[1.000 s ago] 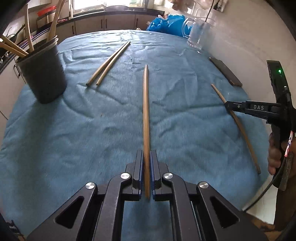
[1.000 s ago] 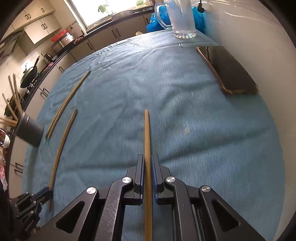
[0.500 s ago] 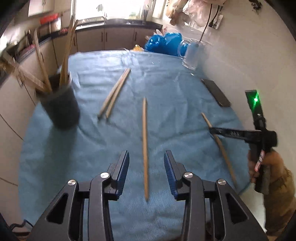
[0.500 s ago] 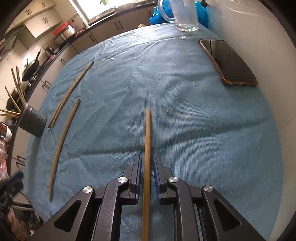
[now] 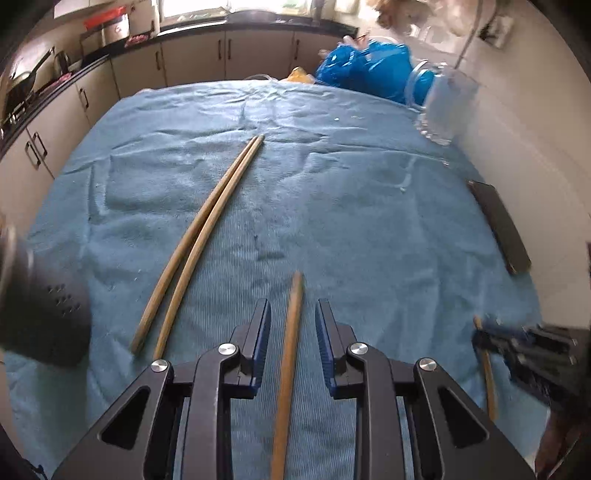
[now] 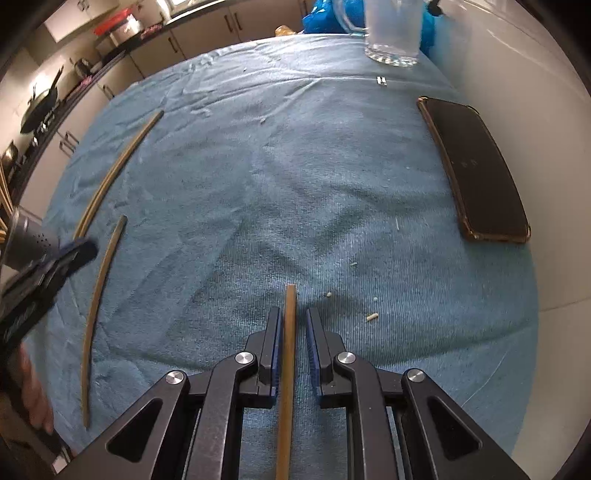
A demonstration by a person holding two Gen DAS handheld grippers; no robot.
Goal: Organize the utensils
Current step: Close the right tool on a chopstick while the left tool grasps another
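Observation:
Long wooden sticks lie on a blue cloth (image 5: 332, 206). My left gripper (image 5: 291, 325) is open, its jaws on either side of one stick (image 5: 290, 354) that lies between them. Two more sticks (image 5: 207, 229) lie side by side ahead to the left. A dark perforated holder (image 5: 40, 314) stands at the left edge. My right gripper (image 6: 291, 332) is open with a narrow gap around another stick (image 6: 288, 362), not pressing it. In the right wrist view the left gripper (image 6: 48, 266), its stick (image 6: 99, 299), the pair (image 6: 114, 173) and the holder (image 6: 26, 236) show at left.
A black phone (image 6: 476, 173) lies at the cloth's right edge near the white wall. A glass mug (image 6: 391, 33) and a blue bag (image 5: 373, 70) stand at the far end. Kitchen cabinets (image 5: 192, 59) run beyond the table. Small crumbs (image 6: 371, 315) lie by the right gripper.
Both grippers let go of their sticks. The left opened wide, lifted back, then moved forward along its stick. The right gripper opened slightly and slid forward toward the tip of its stick.

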